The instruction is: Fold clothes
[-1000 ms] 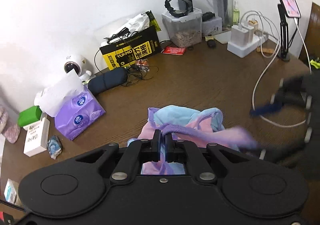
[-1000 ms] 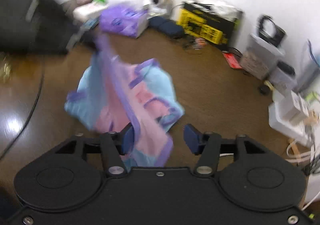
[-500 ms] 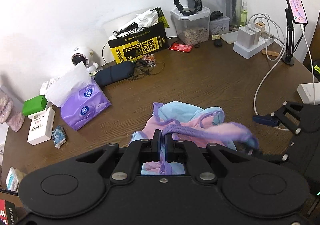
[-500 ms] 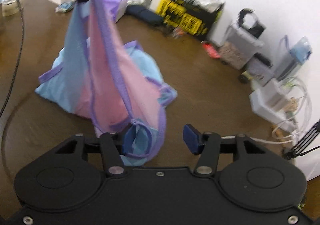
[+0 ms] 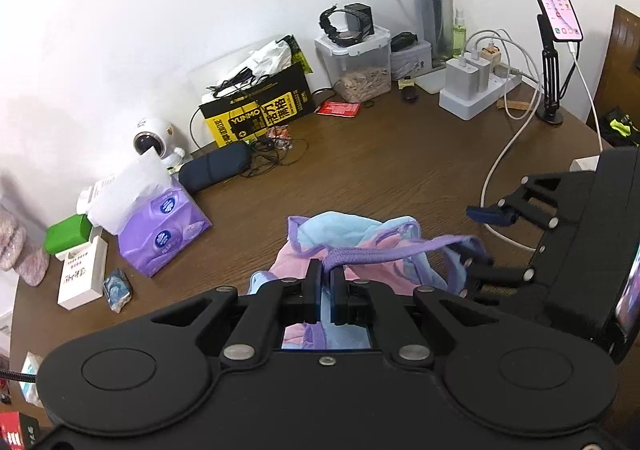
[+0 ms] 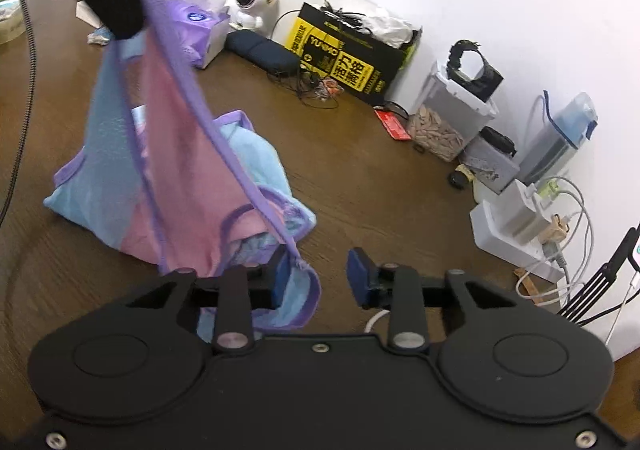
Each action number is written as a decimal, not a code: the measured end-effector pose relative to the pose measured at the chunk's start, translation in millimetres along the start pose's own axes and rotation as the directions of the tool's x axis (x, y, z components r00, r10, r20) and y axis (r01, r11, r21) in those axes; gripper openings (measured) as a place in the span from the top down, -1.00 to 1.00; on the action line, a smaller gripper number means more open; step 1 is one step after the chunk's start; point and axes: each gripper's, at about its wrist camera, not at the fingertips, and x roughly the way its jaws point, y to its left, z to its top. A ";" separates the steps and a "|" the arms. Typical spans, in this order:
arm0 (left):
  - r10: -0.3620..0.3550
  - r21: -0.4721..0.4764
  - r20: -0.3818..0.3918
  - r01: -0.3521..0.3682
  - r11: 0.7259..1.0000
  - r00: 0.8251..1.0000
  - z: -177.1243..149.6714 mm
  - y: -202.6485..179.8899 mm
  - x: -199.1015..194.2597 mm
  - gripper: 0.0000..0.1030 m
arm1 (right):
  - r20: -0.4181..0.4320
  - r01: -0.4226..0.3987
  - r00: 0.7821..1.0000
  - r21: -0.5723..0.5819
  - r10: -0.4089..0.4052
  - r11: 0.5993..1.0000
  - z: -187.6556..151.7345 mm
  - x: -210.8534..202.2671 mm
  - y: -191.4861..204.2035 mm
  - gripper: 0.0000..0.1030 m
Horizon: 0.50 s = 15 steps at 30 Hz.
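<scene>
Bare brown wooden tabletop (image 5: 384, 170) lies open from 12 to 2 o'clock of the pink, blue and purple garment (image 5: 360, 238). At 10 o'clock a purple tissue pack (image 5: 160, 234) and a dark blue oblong pouch (image 5: 216, 170) block passage. A white charging cable (image 5: 500, 166) crosses at 2 o'clock. A yellow-black box (image 5: 260, 114), clear plastic container (image 5: 360, 66) and white power strip (image 5: 476, 94) line the far wall.

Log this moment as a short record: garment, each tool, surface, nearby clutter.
garment: pink, blue and purple garment, partly lifted, rest heaped on the table
left tool: shut on the garment's purple band
right tool: jaws closing, fabric edge against one pad, not pinched
surface: brown wooden table
clutter: purple tissue pack, yellow-black box, power strip
</scene>
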 end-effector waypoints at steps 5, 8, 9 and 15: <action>0.017 0.056 0.023 -0.018 0.998 1.000 -4.3 -7.4 0.7 0.92 | 0.014 -0.007 1.000 -0.022 0.007 1.000 -1.3 -6.2 -6.1 0.89; 0.028 0.061 0.047 -0.031 0.998 0.998 0.3 -2.5 2.3 0.92 | 0.056 0.002 0.998 -0.035 0.000 0.999 6.1 -15.7 -15.7 0.89; 0.030 0.056 0.062 -0.033 0.998 0.998 5.9 2.2 1.8 0.92 | 0.080 0.010 0.997 -0.040 -0.007 0.999 11.7 -20.4 -22.3 0.89; 0.136 0.080 0.296 -0.167 0.983 0.946 104.9 62.2 -33.2 0.92 | 0.262 0.087 0.963 -0.075 -0.064 0.993 98.1 -49.8 -86.1 0.90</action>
